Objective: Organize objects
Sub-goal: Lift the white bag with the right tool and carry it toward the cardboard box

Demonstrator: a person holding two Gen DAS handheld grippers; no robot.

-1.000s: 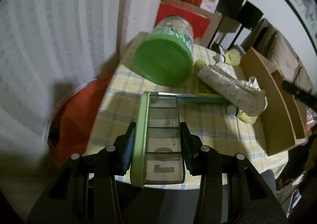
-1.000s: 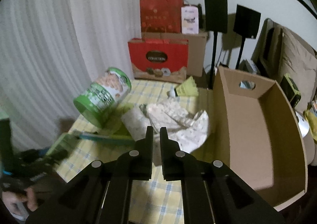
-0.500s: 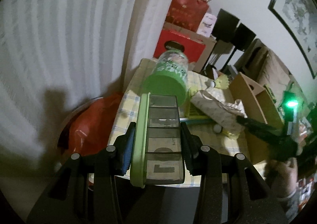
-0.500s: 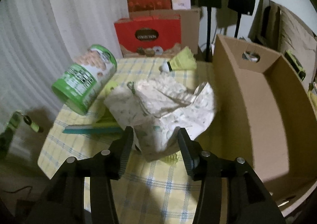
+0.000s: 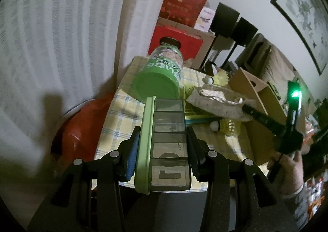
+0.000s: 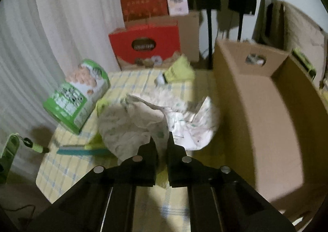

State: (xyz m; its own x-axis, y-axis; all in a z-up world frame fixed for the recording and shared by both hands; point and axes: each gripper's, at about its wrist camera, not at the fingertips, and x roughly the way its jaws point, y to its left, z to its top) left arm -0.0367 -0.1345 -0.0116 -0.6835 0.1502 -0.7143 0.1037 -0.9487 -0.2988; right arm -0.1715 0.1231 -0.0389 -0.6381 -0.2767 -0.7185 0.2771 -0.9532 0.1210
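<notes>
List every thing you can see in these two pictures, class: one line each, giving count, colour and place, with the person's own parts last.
Can: one, green and white, tilted at the table's left edge.
Crumpled paper bag: one, white patterned, mid-table.
Shuttlecocks: two, yellow-green, on the table.
Cardboard box: one, brown, open, table's right side.
Tablecloth: one, yellow checked.
Gift boxes: red, stacked behind the table.
Pill organiser: one, green and grey, in the left gripper.
Left gripper: black, shut on the organiser.
Right gripper: black, closing on the bag's edge.
Hand: one, holding the right gripper.
</notes>
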